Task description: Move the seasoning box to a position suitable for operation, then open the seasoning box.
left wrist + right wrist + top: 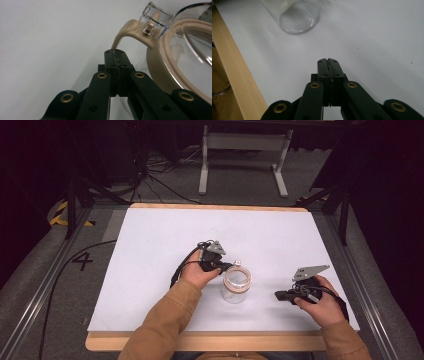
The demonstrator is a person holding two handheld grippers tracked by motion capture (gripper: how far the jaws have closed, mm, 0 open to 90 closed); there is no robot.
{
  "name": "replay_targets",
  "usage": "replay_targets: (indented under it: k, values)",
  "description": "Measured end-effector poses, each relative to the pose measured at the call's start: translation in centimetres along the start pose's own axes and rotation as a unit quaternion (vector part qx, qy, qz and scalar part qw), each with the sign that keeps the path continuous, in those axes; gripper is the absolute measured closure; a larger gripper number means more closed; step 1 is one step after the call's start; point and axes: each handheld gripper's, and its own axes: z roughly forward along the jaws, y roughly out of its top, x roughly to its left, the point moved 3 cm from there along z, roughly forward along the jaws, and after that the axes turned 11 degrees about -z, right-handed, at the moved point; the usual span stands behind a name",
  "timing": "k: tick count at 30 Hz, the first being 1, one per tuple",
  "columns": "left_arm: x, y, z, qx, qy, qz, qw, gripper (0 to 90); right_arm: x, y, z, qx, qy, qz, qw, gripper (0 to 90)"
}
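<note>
A clear glass jar (pixel 236 287) with a beige seal ring stands upright on the white sheet (pixel 165 235), near the front middle. My left gripper (pixel 231 266) reaches the jar's rim from the left. In the left gripper view, this gripper (pixel 115 52) is shut on the thin beige tab (pixel 126 30) that sticks out from the seal ring, below a small clear clasp (pixel 156 20). The clear lid (pixel 192 47) lies within the ring. My right gripper (pixel 278 295) rests low to the right of the jar and points toward it. It (pixel 328 60) is shut on nothing, with the jar (pixel 298 15) ahead.
The white sheet covers a wooden board whose front edge (pixel 200 341) runs along the person's side (pixel 234 75). Beyond the table, a grey metal stand (pixel 245 142) and cables (pixel 150 170) sit on the floor. A "4" mark (pixel 82 261) is on the floor at left.
</note>
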Motion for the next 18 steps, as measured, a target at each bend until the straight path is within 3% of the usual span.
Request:
replay_targets:
  k: [3, 8, 9, 10, 12, 18]
  values:
    - [0.1, 0.1, -0.7, -0.001, 0.0, -0.004, 1.0, 89.7, -0.1, 0.1, -0.1, -0.002, -0.002, 0.0, 1.0, 90.0]
    - [-0.4, 1.2, -3.4, -0.045, -0.003, -0.009, 0.9989, 89.6, 0.0, 0.2, 0.1, -0.003, -0.001, -0.003, 1.0, 90.0]
    - [-0.4, 1.2, -3.4, -0.045, -0.003, -0.009, 0.9989, 89.6, 0.0, 0.2, 0.1, -0.002, -0.001, -0.003, 1.0, 90.0]
    - [-1.1, 1.9, -4.4, -0.075, -0.011, -0.006, 0.9971, 89.6, 0.0, 0.3, 0.1, -0.003, -0.002, -0.005, 1.0, 90.0]
    - [-1.3, 2.1, -4.7, -0.08, -0.013, -0.003, 0.9967, 89.6, 0.1, 0.3, 0.1, -0.004, -0.003, -0.005, 1.0, 90.0]
    - [-3.1, 3.1, -5.5, -0.122, -0.034, 0.006, 0.992, 89.7, 0.4, 0.6, -0.2, -0.021, -0.011, -0.012, 0.9996, 90.0]
